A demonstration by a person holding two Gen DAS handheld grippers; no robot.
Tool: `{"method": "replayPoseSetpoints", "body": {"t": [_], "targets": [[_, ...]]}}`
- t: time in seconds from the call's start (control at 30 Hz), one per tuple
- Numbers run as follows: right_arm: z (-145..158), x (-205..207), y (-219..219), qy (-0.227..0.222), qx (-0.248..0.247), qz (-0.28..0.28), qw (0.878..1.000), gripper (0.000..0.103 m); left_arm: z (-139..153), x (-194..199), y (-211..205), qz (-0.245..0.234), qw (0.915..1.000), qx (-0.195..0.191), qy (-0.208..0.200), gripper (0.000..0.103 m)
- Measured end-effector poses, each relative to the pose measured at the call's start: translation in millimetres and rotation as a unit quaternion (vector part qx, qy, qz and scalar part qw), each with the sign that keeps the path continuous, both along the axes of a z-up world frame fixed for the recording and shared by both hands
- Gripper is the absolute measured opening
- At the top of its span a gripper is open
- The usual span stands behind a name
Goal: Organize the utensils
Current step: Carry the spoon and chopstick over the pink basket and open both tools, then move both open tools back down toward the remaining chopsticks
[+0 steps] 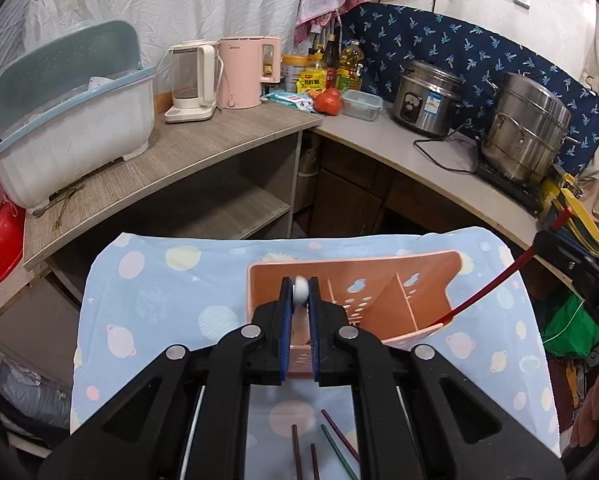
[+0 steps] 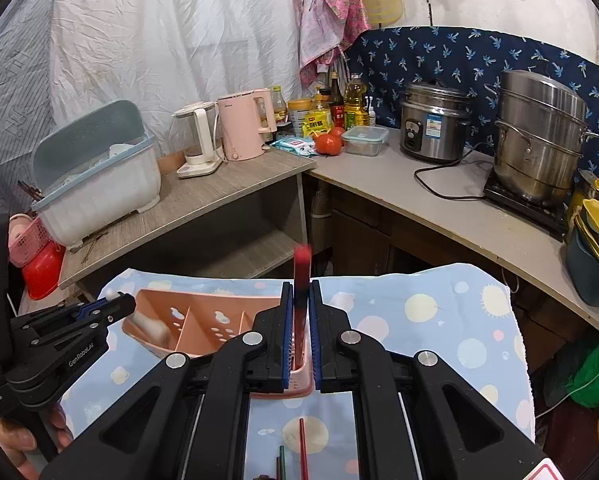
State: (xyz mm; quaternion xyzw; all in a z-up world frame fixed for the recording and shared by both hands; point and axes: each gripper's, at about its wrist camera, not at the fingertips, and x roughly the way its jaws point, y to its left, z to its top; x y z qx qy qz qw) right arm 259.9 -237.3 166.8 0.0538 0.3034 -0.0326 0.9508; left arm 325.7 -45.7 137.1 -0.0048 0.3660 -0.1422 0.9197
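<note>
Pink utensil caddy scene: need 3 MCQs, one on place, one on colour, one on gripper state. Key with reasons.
1. Where does the pink caddy stand?
A. on the blue planet-print cloth
B. on the grey shelf
C. inside the dish rack

2. What colour is the chopstick in the right gripper?
A. green
B. red
C. white

3. What is the left gripper doing?
A. hanging open
B. shut with nothing in it
C. shut on a white spoon

Answers:
1 A: the cloth shows around the caddy on all sides.
2 B: the stick rising between the blue pads is red.
3 C: a white spoon handle sits pinched between the pads above the caddy's left compartment.
</note>
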Motion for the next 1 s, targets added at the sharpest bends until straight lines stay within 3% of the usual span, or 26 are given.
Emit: {"method": "replayPoseSetpoints", "body": {"t": [0.03, 0.07, 0.13, 0.17, 0.43, 0.57, 0.7, 1.0], "targets": [[-0.1, -0.6, 0.2, 0.0, -0.004, -0.003, 1.0, 0.015, -0.3, -1.3, 1.3, 0.006, 1.0, 0.002, -0.003, 0.008], [0.1, -2.5, -0.2, -0.003, -0.006, -0.007, 1.0, 0.027, -0.1, -2.6, 1.9, 0.013, 0.9999, 0.006, -0.004, 0.014], [1.5, -7.0, -1.6, -0.007, -0.006, -0.012, 1.0, 0.038, 1.3, -5.0, 4.9, 0.026, 0.9996, 0.011, -0.008, 0.033], [2.5, -9.9, -1.9, -0.01, -0.007, -0.015, 1.0, 0.039, 2.9, -7.1, 6.5, 0.031, 0.9994, 0.011, -0.013, 0.041], [12.5, -42.6, -3.9, -0.019, -0.001, -0.02, 1.0, 0.041, 11.2, -29.7, 17.8, 0.041, 0.9989, 0.014, -0.017, 0.043], [14.2, -67.2, -3.4, -0.021, -0.004, -0.024, 0.999, 0.041, 14.3, -50.9, 24.3, 0.042, 0.9988, 0.014, -0.023, 0.05], [11.6, -96.9, -0.3, -0.018, -0.009, -0.023, 1.0, 0.041, 16.6, -77.2, 31.1, 0.044, 0.9985, 0.018, -0.027, 0.051], [-34.4, -168.0, 6.6, 0.035, -0.009, -0.031, 0.999, 0.041, -11.3, -142.1, 43.7, 0.036, 0.9991, 0.021, 0.005, 0.052]]}}
